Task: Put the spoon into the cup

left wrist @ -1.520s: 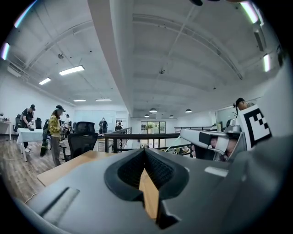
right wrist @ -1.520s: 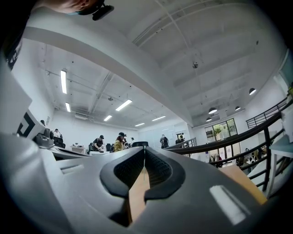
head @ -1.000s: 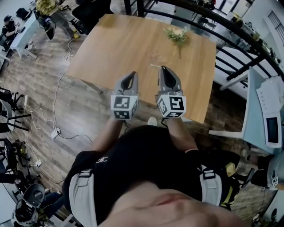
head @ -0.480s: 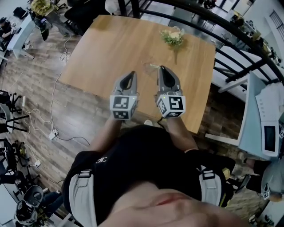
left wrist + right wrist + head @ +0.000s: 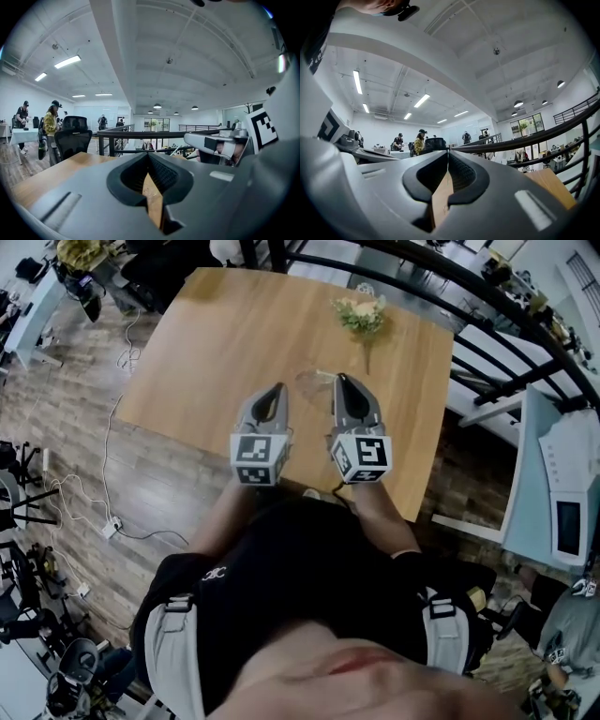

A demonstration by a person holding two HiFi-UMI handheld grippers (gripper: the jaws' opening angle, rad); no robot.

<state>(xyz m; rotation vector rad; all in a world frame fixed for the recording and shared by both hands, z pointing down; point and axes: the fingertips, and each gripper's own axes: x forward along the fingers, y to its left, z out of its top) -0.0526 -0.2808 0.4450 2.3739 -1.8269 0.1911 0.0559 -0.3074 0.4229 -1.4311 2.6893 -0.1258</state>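
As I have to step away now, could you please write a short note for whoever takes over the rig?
Left gripper: shut, empty, over the table.
Right gripper: shut, empty, beside it.
Clear cup: on the table between the gripper tips; a thin pale thing, probably the spoon, shows at its rim.
Done: unclear whether the spoon sits in the cup.
To do: check, then put it in if needed.

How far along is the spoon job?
Nothing confirmed done. In hand: nothing; left gripper and right gripper are both shut and empty above the table. The clear cup stands between their tips; what may be the spoon lies by it. Left: grasp it, put it in.
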